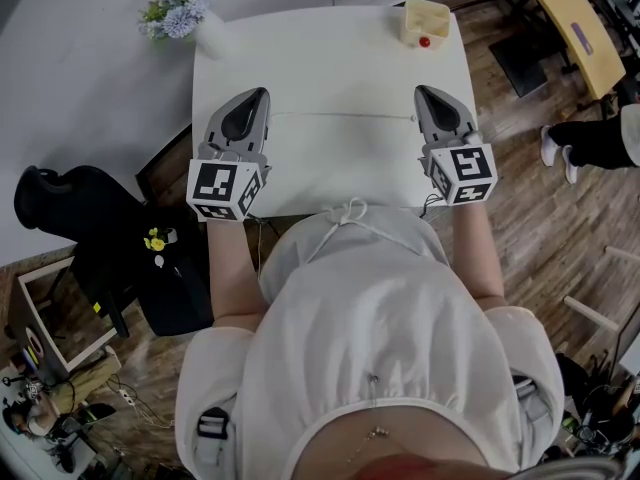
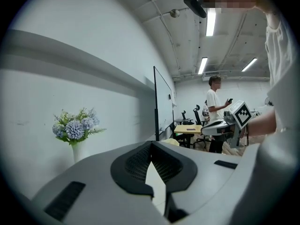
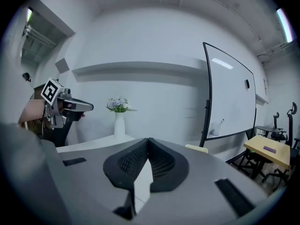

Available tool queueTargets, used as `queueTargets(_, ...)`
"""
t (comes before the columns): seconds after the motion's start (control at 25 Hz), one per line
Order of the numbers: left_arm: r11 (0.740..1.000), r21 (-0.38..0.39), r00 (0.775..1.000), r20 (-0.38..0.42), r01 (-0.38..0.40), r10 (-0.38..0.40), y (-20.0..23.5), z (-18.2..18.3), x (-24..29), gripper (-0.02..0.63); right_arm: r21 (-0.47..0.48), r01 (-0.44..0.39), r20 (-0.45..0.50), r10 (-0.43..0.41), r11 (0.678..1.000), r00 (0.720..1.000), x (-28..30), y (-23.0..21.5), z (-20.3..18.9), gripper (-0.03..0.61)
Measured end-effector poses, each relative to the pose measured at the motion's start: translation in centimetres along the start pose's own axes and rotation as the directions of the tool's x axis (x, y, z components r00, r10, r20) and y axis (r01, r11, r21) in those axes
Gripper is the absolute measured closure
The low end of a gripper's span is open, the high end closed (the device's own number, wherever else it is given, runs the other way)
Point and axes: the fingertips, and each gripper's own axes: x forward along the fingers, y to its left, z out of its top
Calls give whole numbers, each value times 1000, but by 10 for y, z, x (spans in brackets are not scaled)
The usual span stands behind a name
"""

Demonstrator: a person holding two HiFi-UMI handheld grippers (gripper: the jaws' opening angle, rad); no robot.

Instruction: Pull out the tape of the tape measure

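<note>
Both grippers are held above the near half of the table, pointing almost level. The left gripper [image 1: 260, 96] has its jaws pressed together with nothing between them. The right gripper [image 1: 422, 92] is likewise closed and empty.

The cream-coloured squarish tape measure case with a red button [image 1: 424, 23] stands at the far right corner of the white rectangular table [image 1: 340, 58], well apart from both grippers. I see no tape drawn out of it, which fits either a tape yet to be drawn or one let back in. In my judgement a sound pull needs one gripper steadying the case and the other pinching the tape end, drawn straight to avoid kinking.

A thin line [image 1: 340, 116] crosses the tabletop; I cannot tell what it is. A white vase of blue and white flowers [image 1: 180, 8] stands at the far left corner. Beyond lie a brown wood-plank floor [image 1: 560, 228], a yellow desk [image 1: 575, 28] and a whiteboard on a stand [image 3: 232, 97].
</note>
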Motion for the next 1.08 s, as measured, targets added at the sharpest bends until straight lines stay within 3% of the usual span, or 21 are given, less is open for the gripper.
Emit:
queueTargets(0.44, 1000, 13, 1000, -19, 9, -9, -13, -3, 1, 592, -9, 15, 7, -15, 1000, 1000, -9, -3, -2, 577)
queueTargets(0.68, 999, -33, 1000, -3, 8, -8, -14, -5, -1, 592, -14, 13, 19, -13, 1000, 1000, -12, 0, -1, 577)
queueTargets(1.08, 1000, -15, 1000, -30, 3, -4, -7, -14, -4, 592, -8, 5, 36, -4, 1000, 999, -5, 6, 2, 577)
